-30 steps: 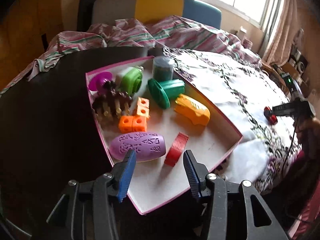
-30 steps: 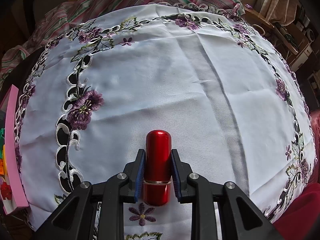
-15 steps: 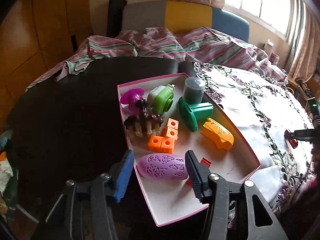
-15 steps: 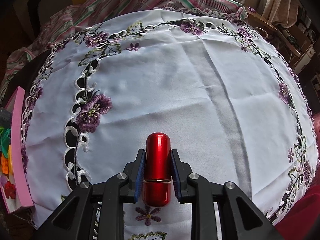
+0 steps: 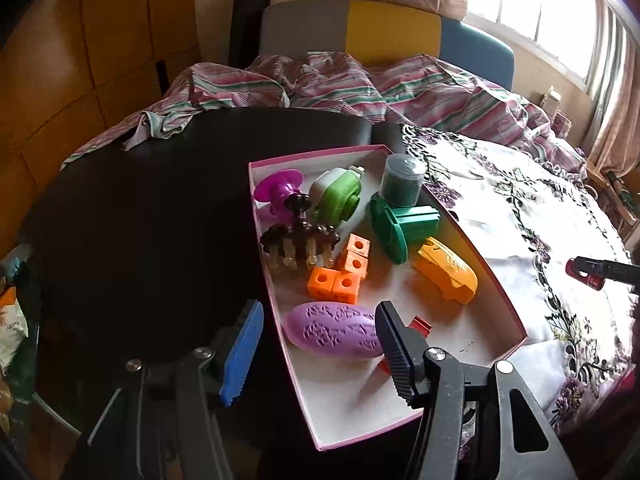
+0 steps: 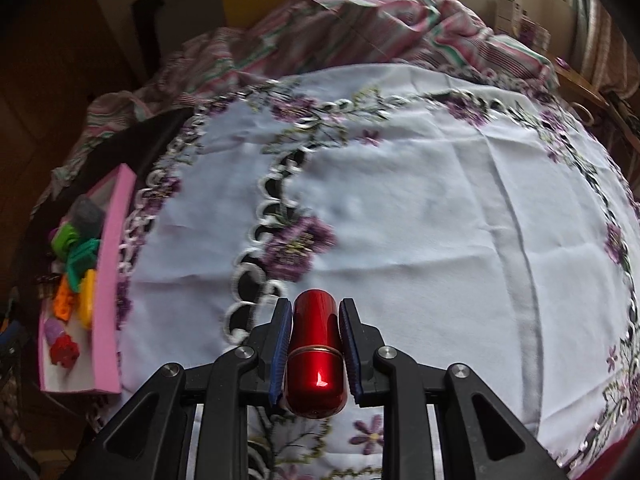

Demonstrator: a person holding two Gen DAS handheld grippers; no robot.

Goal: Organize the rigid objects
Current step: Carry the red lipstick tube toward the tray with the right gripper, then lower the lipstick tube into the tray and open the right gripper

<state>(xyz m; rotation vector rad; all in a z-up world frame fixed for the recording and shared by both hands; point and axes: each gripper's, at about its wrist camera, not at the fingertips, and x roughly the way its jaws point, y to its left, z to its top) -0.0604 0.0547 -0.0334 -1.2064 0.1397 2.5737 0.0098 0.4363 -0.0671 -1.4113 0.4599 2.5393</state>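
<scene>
My right gripper (image 6: 315,306) is shut on a glossy red capsule-shaped tube (image 6: 316,344), held above the white embroidered tablecloth (image 6: 420,208). In the left wrist view that gripper (image 5: 600,270) shows at the far right with the tube (image 5: 580,276) in it. A pink-rimmed box (image 5: 476,236) holds a purple oval (image 5: 334,334), orange blocks (image 5: 340,272), a yellow toy (image 5: 446,272), a green spool (image 5: 400,226), a dark jar (image 5: 402,180) and a brown hair claw (image 5: 300,236). My left gripper (image 5: 318,308) hovers at the box's near-left corner, its jaws opening, nothing pressed between them.
The box sits where the dark tabletop (image 5: 160,208) meets the tablecloth; its pink wall (image 6: 108,280) shows at the left of the right wrist view. Striped bedding (image 5: 340,84) and a multicoloured headboard (image 5: 392,28) lie behind. A window (image 5: 532,8) is at the upper right.
The left jaws have spread wider and its view has swung left, so the box now sits further right. The right gripper has carried the red tube up and toward the box.
</scene>
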